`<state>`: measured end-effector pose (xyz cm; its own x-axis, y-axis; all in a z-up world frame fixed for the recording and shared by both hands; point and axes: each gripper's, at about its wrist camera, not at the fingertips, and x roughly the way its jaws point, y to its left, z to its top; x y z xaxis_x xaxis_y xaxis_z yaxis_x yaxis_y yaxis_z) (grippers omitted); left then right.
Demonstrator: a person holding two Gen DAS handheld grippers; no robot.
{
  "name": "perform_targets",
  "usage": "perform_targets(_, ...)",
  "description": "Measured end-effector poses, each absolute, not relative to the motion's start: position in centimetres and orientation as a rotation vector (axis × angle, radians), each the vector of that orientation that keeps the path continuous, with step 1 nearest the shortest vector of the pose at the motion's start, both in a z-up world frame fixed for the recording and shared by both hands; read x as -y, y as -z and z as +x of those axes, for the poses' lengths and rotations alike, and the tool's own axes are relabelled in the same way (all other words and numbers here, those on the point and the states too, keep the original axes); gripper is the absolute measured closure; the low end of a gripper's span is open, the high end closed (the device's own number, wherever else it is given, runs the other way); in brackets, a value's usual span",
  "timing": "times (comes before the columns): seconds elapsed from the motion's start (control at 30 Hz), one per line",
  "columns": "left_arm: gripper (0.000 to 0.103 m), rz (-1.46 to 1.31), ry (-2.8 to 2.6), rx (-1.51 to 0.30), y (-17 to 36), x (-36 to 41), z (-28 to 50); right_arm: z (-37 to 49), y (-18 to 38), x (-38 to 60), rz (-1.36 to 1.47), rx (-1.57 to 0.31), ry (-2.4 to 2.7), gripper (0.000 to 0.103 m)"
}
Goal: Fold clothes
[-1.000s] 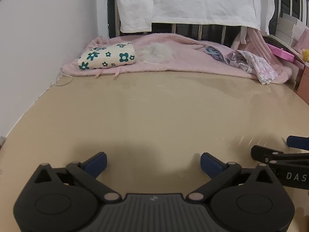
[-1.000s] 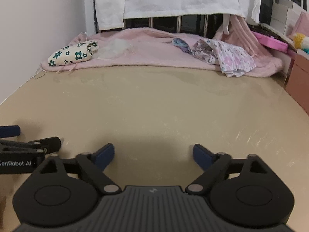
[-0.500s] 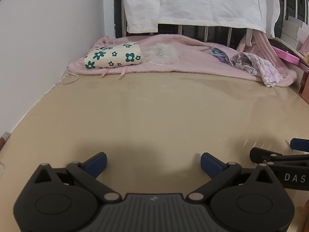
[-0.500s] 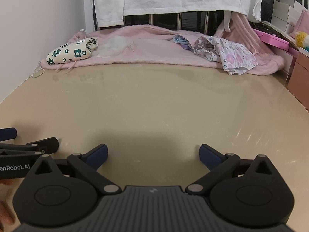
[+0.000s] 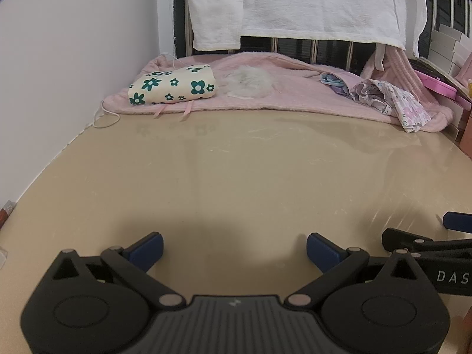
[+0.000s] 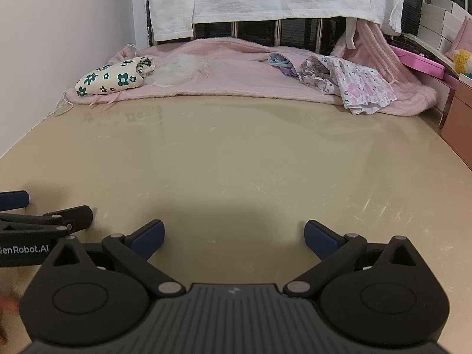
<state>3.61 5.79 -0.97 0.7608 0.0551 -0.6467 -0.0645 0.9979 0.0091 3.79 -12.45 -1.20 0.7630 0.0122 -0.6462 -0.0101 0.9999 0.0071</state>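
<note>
A folded cream cloth with green flowers (image 5: 174,88) (image 6: 113,79) lies at the far left on a pink blanket (image 5: 295,94) (image 6: 236,70). Crumpled floral and blue clothes (image 5: 389,103) (image 6: 348,82) lie in a heap at the far right of that blanket. My left gripper (image 5: 234,247) hovers open over the near part of the beige table (image 5: 236,177), nothing between its blue pads. My right gripper (image 6: 233,236) stands open beside it, also holding nothing. Each gripper shows at the edge of the other's view.
A white wall (image 5: 73,73) runs along the left. A white towel (image 5: 295,3) hangs over dark rails at the back. Pink and white boxes (image 6: 436,44) and a brown cabinet (image 6: 457,118) stand at the right. A white cord (image 5: 103,118) lies by the blanket's left corner.
The right gripper's jaws have spread slightly wider. Both views have shifted a little, so the far clothes sit slightly differently in frame.
</note>
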Motion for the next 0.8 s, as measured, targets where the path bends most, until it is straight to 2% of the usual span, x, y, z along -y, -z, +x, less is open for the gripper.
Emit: perform_targets(0.8, 0.0, -0.012, -0.064, -0.703, 1.02, -5.69, 3.38, 3.96, 1.24, 12.53, 0.001, -0.703, 0.004, 0.001)
